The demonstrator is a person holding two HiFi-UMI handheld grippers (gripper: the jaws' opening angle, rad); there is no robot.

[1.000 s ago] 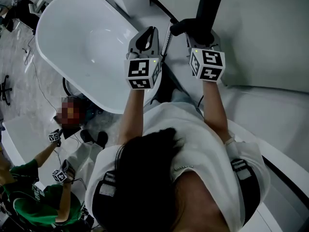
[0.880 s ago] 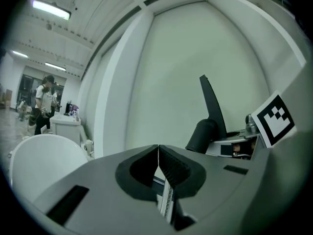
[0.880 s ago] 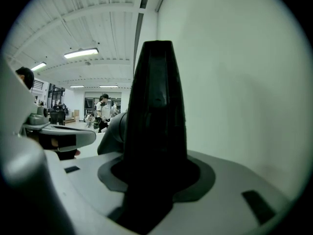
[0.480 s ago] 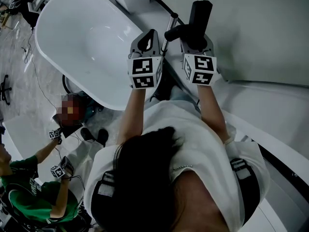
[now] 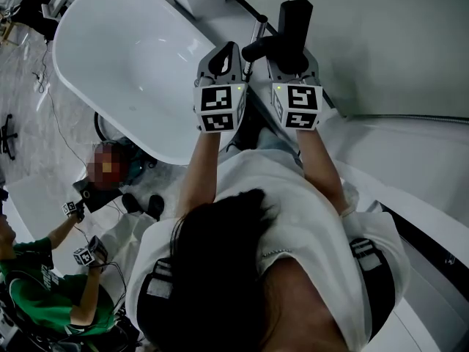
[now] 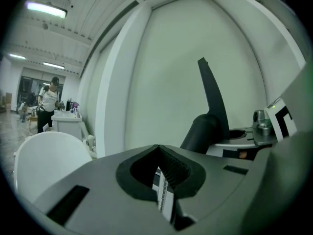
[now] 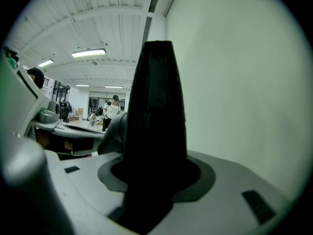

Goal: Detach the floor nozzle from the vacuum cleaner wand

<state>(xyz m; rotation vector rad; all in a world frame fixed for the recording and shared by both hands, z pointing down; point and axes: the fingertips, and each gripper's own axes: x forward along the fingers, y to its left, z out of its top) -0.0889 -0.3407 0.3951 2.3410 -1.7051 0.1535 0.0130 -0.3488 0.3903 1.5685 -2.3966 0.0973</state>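
The floor nozzle (image 5: 296,22), a black tapered piece with an elbow branching off near its foot, was held upright in the right tongs (image 5: 293,59), whose jaws were clamped on its lower part. In the right gripper view it rose straight out from between the jaws. The wand (image 5: 256,37), a thin metal tube, was seen just left of the right tongs, in the gap between the two pairs. Its upper end lay close by the nozzle's elbow, though whether the two were joined there could not be told. The left tongs (image 5: 224,51), level with the right pair and just beside it, were drawn together to a narrow slit. A pale ribbed strip showed in that slit, but it could not be identified.

The step in hand was judged to be the bracing of both parts before separation. For the next move, the wand would need to be steadied by the left tongs and the nozzle drawn off along the wand's line.

A white tub (image 5: 124,57) lay left of the left tongs
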